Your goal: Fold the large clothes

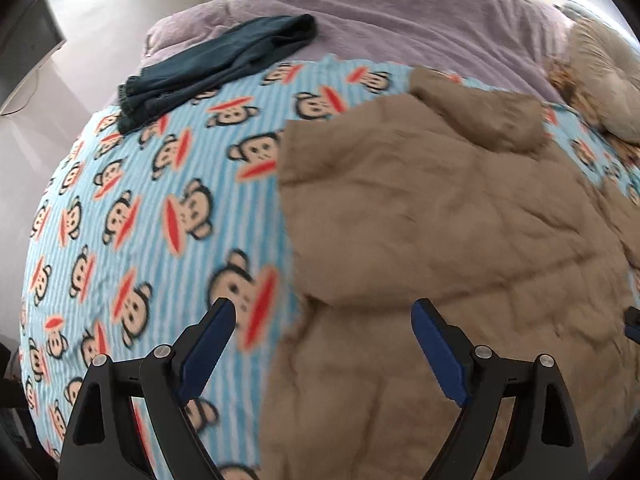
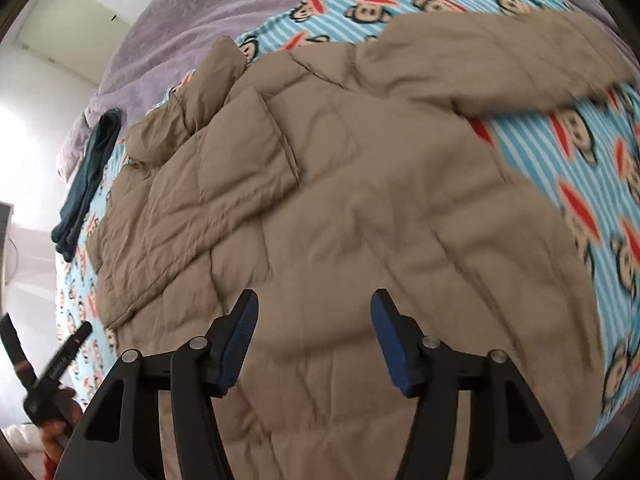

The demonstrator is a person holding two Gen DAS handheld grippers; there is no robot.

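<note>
A large tan quilted jacket (image 1: 432, 216) lies spread on a bed over a blue striped monkey-print blanket (image 1: 152, 208). My left gripper (image 1: 324, 312) is open and empty, hovering above the jacket's left edge. In the right wrist view the jacket (image 2: 360, 208) fills the middle, with one sleeve (image 2: 500, 64) stretched out to the upper right and a flap (image 2: 224, 152) folded over on the left. My right gripper (image 2: 314, 304) is open and empty above the jacket's body. The left gripper also shows at the lower left of the right wrist view (image 2: 52, 368), held in a hand.
A dark teal folded garment (image 1: 216, 68) lies at the blanket's far left; it also shows in the right wrist view (image 2: 88, 180). A purple fleece blanket (image 1: 400, 16) covers the far part of the bed. Beige plush items (image 1: 600, 72) sit at the far right.
</note>
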